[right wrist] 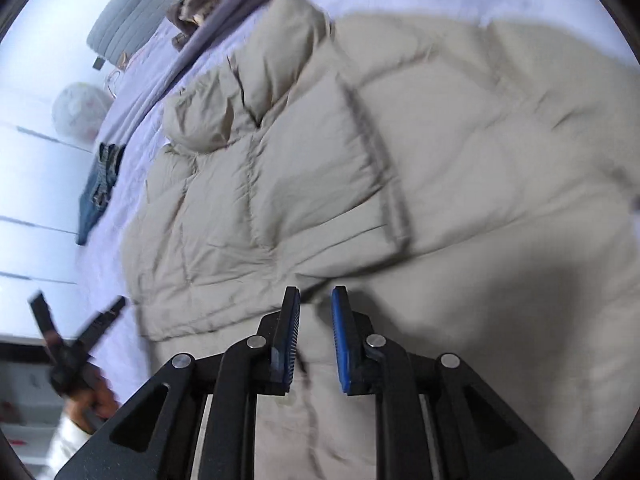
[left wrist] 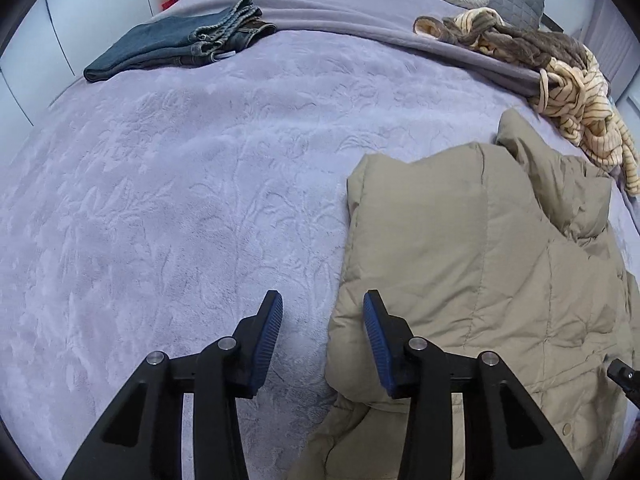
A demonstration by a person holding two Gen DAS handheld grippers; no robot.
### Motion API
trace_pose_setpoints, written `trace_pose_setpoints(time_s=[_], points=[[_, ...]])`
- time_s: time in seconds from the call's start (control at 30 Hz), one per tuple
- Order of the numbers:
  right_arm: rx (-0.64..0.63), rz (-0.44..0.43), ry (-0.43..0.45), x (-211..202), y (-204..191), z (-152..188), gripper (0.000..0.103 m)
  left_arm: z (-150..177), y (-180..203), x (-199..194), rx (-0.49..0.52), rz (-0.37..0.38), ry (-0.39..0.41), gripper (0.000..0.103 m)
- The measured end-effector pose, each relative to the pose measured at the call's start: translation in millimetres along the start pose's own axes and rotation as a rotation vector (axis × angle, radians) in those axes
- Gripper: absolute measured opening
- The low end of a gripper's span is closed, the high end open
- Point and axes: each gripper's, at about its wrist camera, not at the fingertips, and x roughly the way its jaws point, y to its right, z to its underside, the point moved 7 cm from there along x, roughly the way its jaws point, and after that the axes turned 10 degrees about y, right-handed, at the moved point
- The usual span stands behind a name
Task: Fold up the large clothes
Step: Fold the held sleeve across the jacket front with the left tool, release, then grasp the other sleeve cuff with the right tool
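Coat is spread on the bed, unfolded. Left gripper is seen with jaws apart, straddling the coat's edge, pads not pressing. Right gripper is seen over the coat, jaws narrowly apart; whether fabric is pinched cannot be told. Risk judged: slick padded cloth may slip from a shallow bite. Jeans and striped clothes lie well beyond the coat, not obstructing.

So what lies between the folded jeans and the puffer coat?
Nothing: in the left wrist view, only bare lilac blanket stretches between the jeans and the coat.
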Motion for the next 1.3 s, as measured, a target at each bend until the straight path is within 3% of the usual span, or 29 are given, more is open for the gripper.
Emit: trace_pose_setpoints(time_s=[0.1, 0.27, 0.33, 0.43, 0.53, 0.67, 0.77, 0.83, 0.97, 1.07, 1.1, 1.13, 1.2, 1.3], points=[[-0.124, 0.031, 0.084, -12.6, -8.6, -18.2, 0.018, -4.2, 13.1, 3.3, 0.049, 0.0, 0.001, 0.045], [-0.269, 0.063, 0.043, 33.7, -16.0, -24.0, 0.018, 22.5, 37.8, 32.5, 0.114, -0.043, -0.055, 0.045], [-0.267, 0.107, 0.006, 54.3, -4.8, -23.8, 0.012, 29.1, 40.4, 41.9, 0.106, -0.066, -0.057, 0.045], [-0.234, 0.104, 0.011, 60.7, 9.6, -37.1, 0.006, 28.6, 39.4, 45.2, 0.077, -0.075, -0.065, 0.045], [-0.17, 0.151, 0.026, 44.4, 30.4, -51.7, 0.009, 24.3, 39.2, 40.9, 0.095, -0.094, -0.075, 0.045], [-0.066, 0.09, 0.004, 21.9, 53.8, -54.6, 0.012, 19.3, 42.6, 18.9, 0.11, -0.101, -0.073, 0.045], [-0.033, 0.062, -0.012, 2.8, 62.5, -44.7, 0.027, 22.1, 55.6, -4.5, 0.139, -0.075, -0.061, 0.045], [-0.009, 0.044, -0.019, -8.6, 66.2, -33.4, 0.044, 28.5, 69.8, -21.5, 0.163, -0.051, -0.06, 0.045], [0.037, 0.022, -0.039, -30.3, 80.3, -12.2, 0.047, 44.7, 105.7, -53.6, 0.216, -0.001, -0.063, 0.045], [0.076, 0.016, -0.042, -46.3, 95.2, 1.0, 0.057, 58.8, 136.3, -79.0, 0.231, 0.037, -0.068, 0.046], [0.089, 0.015, -0.04, -50.8, 100.7, 3.4, 0.057, 63.2, 145.8, -87.1, 0.232, 0.047, -0.067, 0.062], [0.104, 0.012, -0.039, -54.4, 106.2, 5.1, 0.059, 65.5, 154.3, -93.8, 0.231, 0.055, -0.058, 0.086], [0.136, 0.01, -0.036, -62.1, 119.5, 8.2, 0.064, 66.6, 170.6, -109.6, 0.231, 0.063, -0.011, 0.098], [0.167, 0.011, -0.025, -76.3, 143.9, 11.3, 0.07, 72.0, 198.0, -125.3, 0.263, 0.084, 0.003, 0.098]])
